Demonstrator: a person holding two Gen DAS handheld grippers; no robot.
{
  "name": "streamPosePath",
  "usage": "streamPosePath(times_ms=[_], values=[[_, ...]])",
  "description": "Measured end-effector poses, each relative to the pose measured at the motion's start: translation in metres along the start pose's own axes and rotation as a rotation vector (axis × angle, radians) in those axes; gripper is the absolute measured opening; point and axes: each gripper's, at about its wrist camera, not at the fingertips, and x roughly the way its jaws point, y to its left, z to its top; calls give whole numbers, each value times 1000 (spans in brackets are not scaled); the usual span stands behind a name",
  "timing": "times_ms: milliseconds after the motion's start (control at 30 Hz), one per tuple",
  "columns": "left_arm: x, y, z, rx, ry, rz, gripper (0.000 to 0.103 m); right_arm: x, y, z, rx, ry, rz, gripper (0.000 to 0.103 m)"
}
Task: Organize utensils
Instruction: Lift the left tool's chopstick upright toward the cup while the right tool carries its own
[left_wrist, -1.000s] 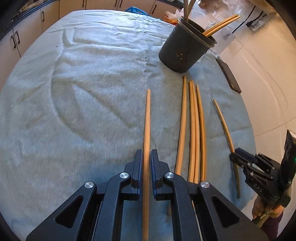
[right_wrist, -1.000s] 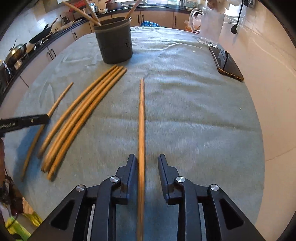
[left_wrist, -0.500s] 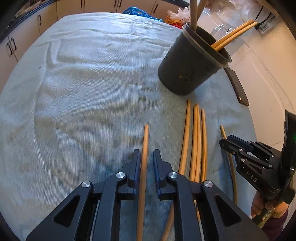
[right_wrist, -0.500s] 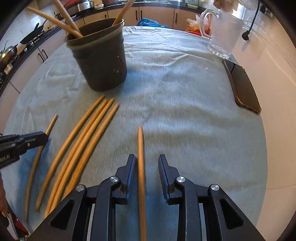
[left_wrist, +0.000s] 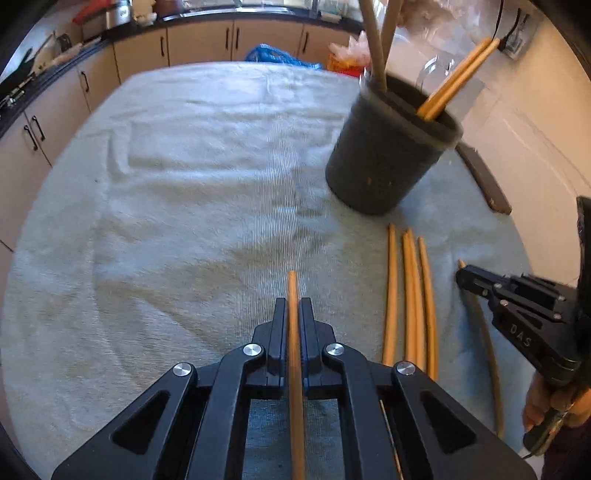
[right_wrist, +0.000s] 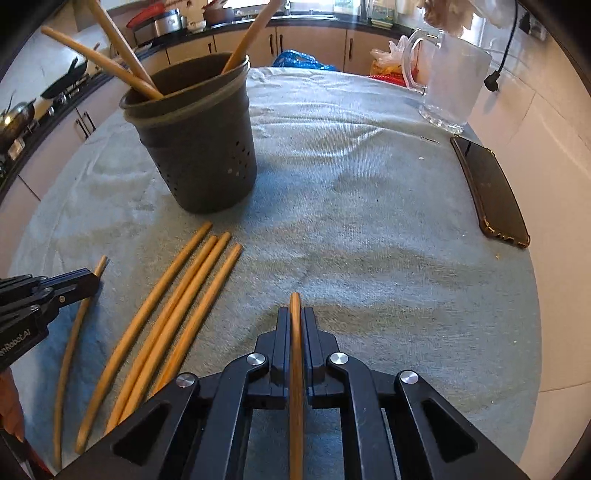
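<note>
Chopstick (left_wrist: 293, 332) between left hand-held gripper's (left_wrist: 292, 314) fingers.

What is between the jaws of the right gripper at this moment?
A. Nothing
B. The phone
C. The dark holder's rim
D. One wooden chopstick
D: in the right wrist view the right gripper has its jaws shut on one wooden chopstick, while the dark holder and the phone sit apart on the towel.
</note>
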Motion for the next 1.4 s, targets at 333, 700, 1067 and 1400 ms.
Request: streamPosePath(times_ms=[333, 700, 1067, 1400], values=[[-103, -12, -16, 58, -240, -44, 5, -93, 0, -9, 26, -243, 17, 6], [-184, -14, -62, 50, -389, -94, 5, -182, -1, -43, 41, -428, 61, 6], [-213, -20, -107, 10, -526, -13, 5, -231, 14, -89, -14, -546, 44, 6], [-228, -18, -117, -10, -555, -66, 5, -247, 23, -110, -8, -594, 41, 7]])
